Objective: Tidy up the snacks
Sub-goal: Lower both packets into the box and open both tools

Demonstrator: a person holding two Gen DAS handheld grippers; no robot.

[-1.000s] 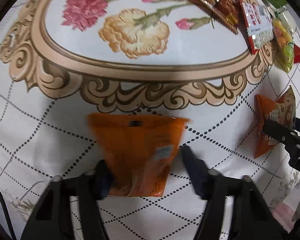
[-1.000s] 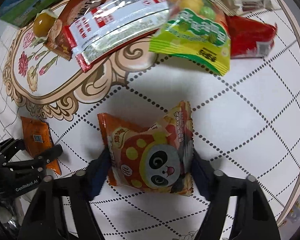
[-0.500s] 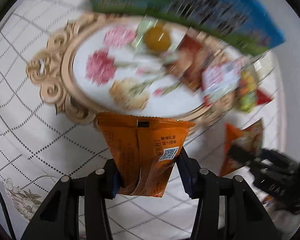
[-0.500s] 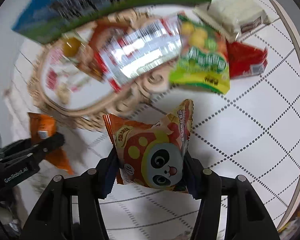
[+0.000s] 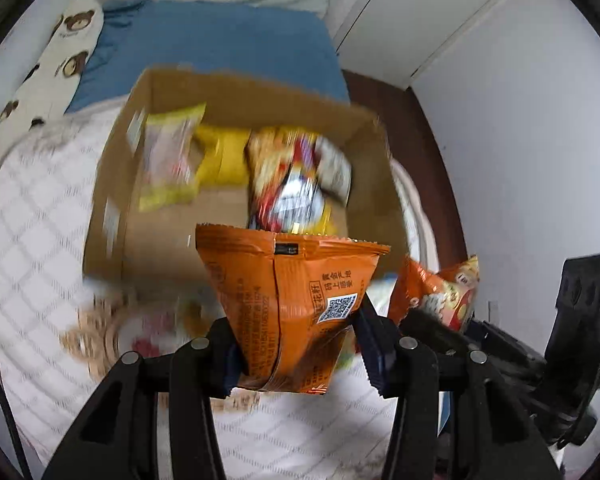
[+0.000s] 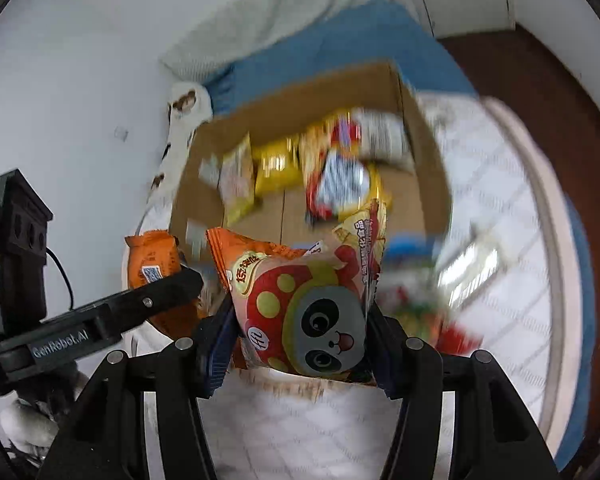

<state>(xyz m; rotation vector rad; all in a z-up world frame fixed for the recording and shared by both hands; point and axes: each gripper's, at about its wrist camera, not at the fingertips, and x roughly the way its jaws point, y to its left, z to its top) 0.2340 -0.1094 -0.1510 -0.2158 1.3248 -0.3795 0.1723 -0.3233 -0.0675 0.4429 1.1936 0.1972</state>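
My left gripper [image 5: 296,356] is shut on an orange snack packet [image 5: 292,300] and holds it up in the air, in front of an open cardboard box [image 5: 112,168] that holds several yellow and red snack bags. My right gripper [image 6: 300,344] is shut on a panda-print snack bag [image 6: 304,300], also lifted, facing the same box [image 6: 424,136]. The panda bag shows at the right of the left wrist view [image 5: 440,292]. The orange packet and the left gripper's finger show at the left of the right wrist view [image 6: 152,264].
The box stands on a round table with a white quilted cloth [image 5: 32,240]. More snacks lie blurred on the table [image 6: 432,292] below the grippers. A blue bed [image 5: 220,40] and white walls lie behind.
Both grippers have lifted their packets off the table and tilted up, so the cardboard box and the room now fill the views.
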